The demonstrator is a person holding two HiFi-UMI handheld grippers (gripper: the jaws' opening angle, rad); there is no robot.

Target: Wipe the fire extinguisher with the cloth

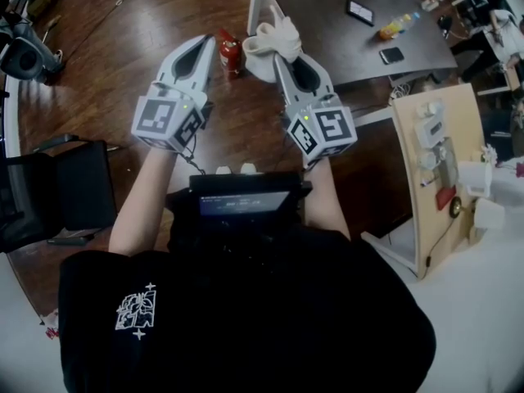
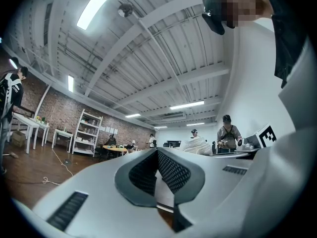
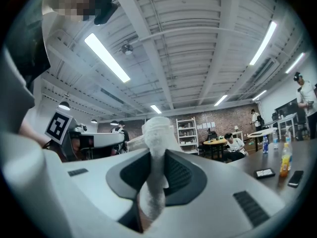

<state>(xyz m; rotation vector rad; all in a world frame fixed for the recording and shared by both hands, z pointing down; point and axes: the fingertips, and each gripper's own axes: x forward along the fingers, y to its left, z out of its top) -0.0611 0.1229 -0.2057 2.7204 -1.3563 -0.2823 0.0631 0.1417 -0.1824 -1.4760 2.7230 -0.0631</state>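
Fingers [image 3: 181, 175] of the right gripper [image 3: 154, 157] are closed on a white cloth [image 3: 157, 130], which bunches above their tips. Left gripper [image 2: 157, 155] fingers [image 2: 173, 172] meet at the tips with nothing between them. Beyond, a red extinguisher [image 1: 229, 53] sits on the wooden floor [image 1: 123, 47], between both grippers' tips in the head view, near the table [image 1: 327, 23].

**Room survey: open workshop, timber floor, brick end wall**

The floor [image 1: 123, 64] is dark wood planking. A grey table [image 1: 327, 31] stands ahead. A black chair [image 1: 57, 191] sits at left and a pale wooden board [image 1: 438, 195] stands at right. The far wall [image 2: 44, 114] is red brick, with a white shelf unit [image 2: 86, 134] against it. The ceiling [image 3: 198, 38] is white, ribbed and beamed. The long strip lights [image 3: 106, 58] are lit.
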